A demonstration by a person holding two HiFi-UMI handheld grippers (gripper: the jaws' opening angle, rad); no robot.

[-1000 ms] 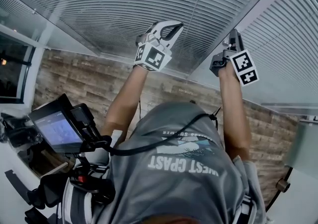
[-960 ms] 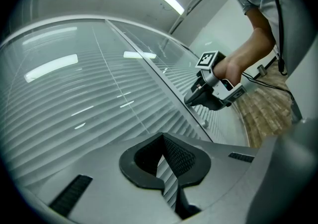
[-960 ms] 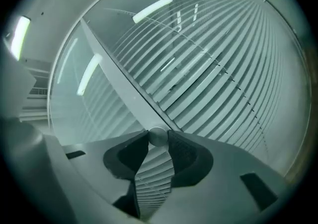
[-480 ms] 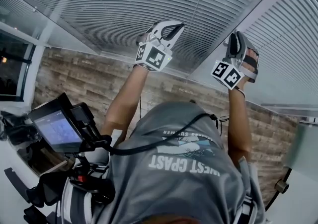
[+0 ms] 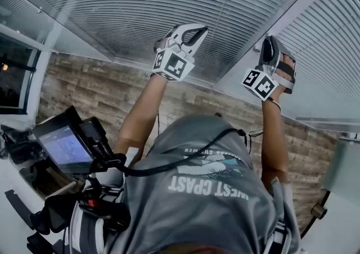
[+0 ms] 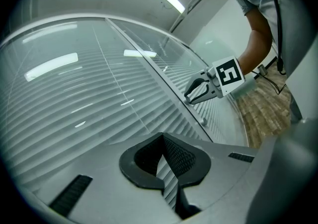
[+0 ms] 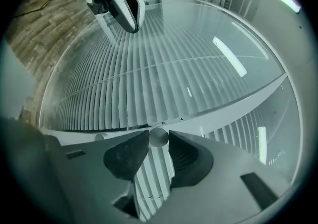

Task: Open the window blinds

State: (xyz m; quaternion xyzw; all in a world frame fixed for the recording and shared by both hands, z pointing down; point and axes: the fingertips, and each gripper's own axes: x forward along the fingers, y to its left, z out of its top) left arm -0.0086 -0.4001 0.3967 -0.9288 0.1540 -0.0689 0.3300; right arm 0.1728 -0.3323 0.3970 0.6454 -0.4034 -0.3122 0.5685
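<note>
Now R tool (image 7: 158, 138) jaws just closed onto blind knob (image 7: 159, 135); L tool (image 6: 162, 137) jaws together, empty.

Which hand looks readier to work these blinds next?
Right. The right gripper has just been closing its fingers onto the small round knob on the window frame. The left gripper is shut on nothing, away from it.

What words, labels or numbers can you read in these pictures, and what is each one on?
"WEST COAST": large shirt print, seen inverted, one letter unclear.
Smaller shirt line above it: too small to read.
Device screen: blurred, unreadable.
Marker cubes: square patterns only, no words.
</note>
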